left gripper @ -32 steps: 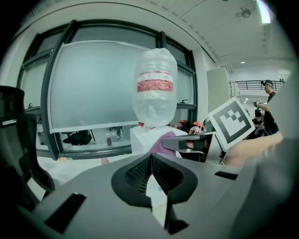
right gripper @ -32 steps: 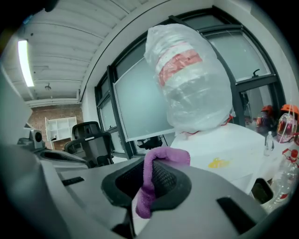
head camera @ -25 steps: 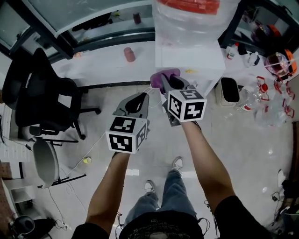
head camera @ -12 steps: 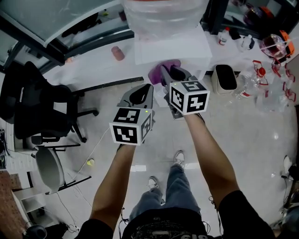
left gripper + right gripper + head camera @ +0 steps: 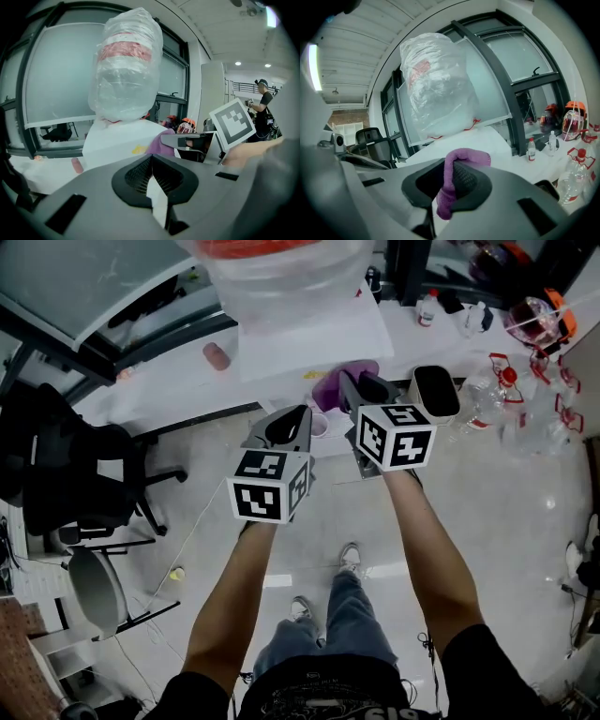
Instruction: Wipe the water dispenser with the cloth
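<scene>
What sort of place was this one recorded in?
Probably an office or lab workroom: black office chairs, glass partition walls, a water dispenser topped by a plastic-wrapped bottle, and helmets with face shields on the white counter.

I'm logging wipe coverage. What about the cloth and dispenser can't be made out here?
- Head view: the right gripper covers where the cloth meets the water dispenser; contact unclear.
- Head view: the bottle is cut off by the top edge.
- Right gripper view: the gripper's own body hides the dispenser's lower front.
</scene>
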{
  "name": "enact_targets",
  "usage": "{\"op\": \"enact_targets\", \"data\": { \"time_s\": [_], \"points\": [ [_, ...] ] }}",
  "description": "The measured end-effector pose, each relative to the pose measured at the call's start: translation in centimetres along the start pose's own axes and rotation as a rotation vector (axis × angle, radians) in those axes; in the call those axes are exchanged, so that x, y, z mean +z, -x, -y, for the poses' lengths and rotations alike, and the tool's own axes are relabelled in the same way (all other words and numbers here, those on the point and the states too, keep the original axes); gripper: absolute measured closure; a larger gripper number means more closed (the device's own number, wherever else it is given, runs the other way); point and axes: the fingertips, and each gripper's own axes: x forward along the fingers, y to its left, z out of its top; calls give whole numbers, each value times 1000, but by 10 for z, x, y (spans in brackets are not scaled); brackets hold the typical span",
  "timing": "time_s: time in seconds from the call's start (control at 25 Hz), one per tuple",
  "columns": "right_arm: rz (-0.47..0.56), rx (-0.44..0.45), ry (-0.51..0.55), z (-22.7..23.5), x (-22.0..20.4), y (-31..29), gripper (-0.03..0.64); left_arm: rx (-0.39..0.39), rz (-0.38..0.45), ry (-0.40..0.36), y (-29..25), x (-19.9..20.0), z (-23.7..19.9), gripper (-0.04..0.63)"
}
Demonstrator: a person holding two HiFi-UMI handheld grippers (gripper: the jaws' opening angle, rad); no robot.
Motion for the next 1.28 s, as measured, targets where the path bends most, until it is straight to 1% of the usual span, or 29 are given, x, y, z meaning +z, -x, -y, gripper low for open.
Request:
{"op": "enact_targets", "data": {
  "time_s": [0.24,0.56,0.76,0.88,1.08,1.28],
  "points": [
    [1,-50,6,40,6,18,584,-25,-6,-14,-22,8,19,569],
    [4,-94,45,66,9,34,584,-58,-2,-39,-32,11,30,569],
    [-8,-114,89,75,0,34,584,-74,-4,-39,-35,0,28,569],
    [-22,-126,118,80,-12,31,584,-79,-6,-38,-38,-12,23,569],
    [-49,-135,119,90,-40,24,584,-81,-25,-21,-50,-37,14,569],
    [-50,-148,125,99,-63,16,584,-99,-25,-43,-61,-60,15,569]
  ]
}}
